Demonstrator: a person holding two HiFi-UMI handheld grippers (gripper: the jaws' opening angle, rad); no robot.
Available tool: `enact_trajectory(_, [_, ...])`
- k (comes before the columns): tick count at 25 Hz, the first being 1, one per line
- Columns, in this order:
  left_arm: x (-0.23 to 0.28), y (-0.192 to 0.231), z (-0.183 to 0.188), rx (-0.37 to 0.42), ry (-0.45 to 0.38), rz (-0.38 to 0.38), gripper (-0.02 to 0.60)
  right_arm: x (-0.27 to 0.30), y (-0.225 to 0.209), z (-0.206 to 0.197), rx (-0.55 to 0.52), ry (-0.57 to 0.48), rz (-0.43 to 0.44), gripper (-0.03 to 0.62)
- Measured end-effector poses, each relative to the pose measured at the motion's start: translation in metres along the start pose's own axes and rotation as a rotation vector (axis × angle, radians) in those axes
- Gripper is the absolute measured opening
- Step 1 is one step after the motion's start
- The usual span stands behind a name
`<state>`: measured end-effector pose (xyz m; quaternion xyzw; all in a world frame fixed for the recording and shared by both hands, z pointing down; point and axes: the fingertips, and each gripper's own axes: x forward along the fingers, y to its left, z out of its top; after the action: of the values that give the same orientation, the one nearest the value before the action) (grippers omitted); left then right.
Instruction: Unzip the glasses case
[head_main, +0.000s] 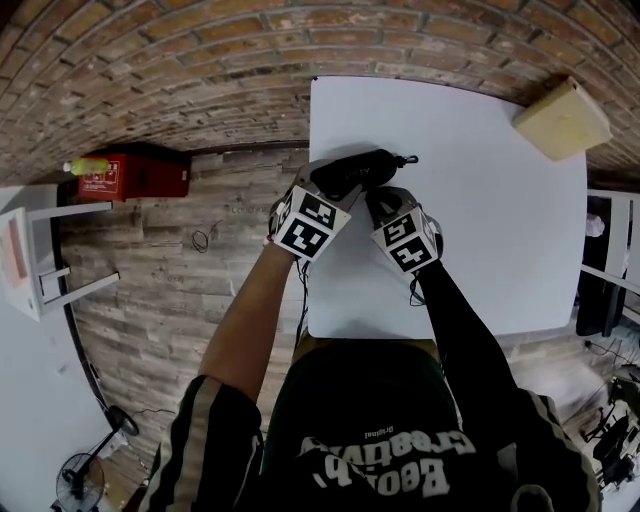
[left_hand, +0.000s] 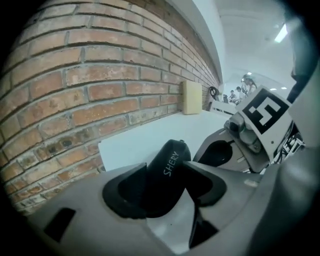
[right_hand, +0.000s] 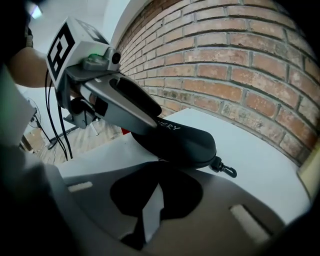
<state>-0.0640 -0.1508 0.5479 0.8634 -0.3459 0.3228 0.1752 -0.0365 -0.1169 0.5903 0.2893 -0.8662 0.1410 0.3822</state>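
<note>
Starting left of the glasses case, our left claw has that end of the case between its jaws. Both pads press on the case's sides, so we read this as a hold that steadies it. The case lies on the white desk near the far-left corner, with its long axis running left to right across us and its right end angled slightly away. On the near side of the case, about at its middle, our right claw has its jaws together with nothing in them. The case is just beyond its tips; we cannot tell whether they touch. At the right end of the case a small clip sticks out, lying past the right claw's tips and to their right. We judge that the right claw, being nearer, must find the zip pull; we cannot see it yet.
</note>
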Motion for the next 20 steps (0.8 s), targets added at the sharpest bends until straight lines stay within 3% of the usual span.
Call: enact_trajectory(20, [0.0, -0.003, -0.003, 0.029, -0.019, 0.032, 0.229, -0.008, -0.017, -0.008, 0.023, -0.001, -0.088, 0.014])
